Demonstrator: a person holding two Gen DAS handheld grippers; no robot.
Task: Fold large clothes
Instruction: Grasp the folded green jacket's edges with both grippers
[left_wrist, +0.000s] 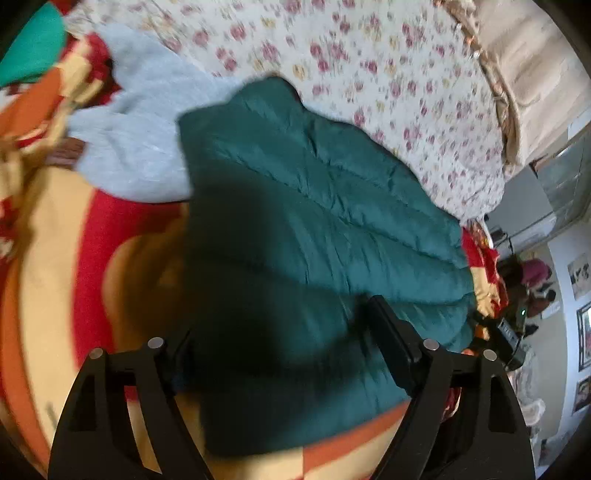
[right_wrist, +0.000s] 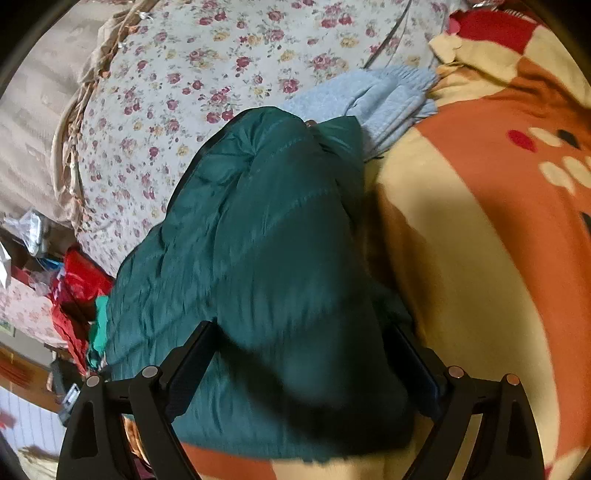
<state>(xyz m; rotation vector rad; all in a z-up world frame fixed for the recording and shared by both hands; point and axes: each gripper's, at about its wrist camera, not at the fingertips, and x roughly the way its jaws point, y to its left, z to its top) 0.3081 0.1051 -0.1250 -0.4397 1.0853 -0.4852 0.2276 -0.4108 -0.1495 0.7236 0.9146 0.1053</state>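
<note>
Jacket (left_wrist: 314, 206), teal & quilted, on blanket (left_wrist: 48, 229) w/ both hand-held grippers spread wide over it, prob. touching fabric.

A wide bed is seen, covered by a white quilted bedspread printed with small pink and yellow roses (right_wrist: 177, 92), with a fleecy blanket in orange, cream and red blocks (right_wrist: 491, 229) spread next to it. A beige padded headboard with a frilly trim (right_wrist: 40, 110) is set along the far edge. Framed pictures on a pale wall (left_wrist: 583, 332) are made out at one side, pretty blurry. A cluttered corner of red bags (right_wrist: 81, 280) is glimpsed past the bed edge. Soft daylight is cast across everything.
</note>
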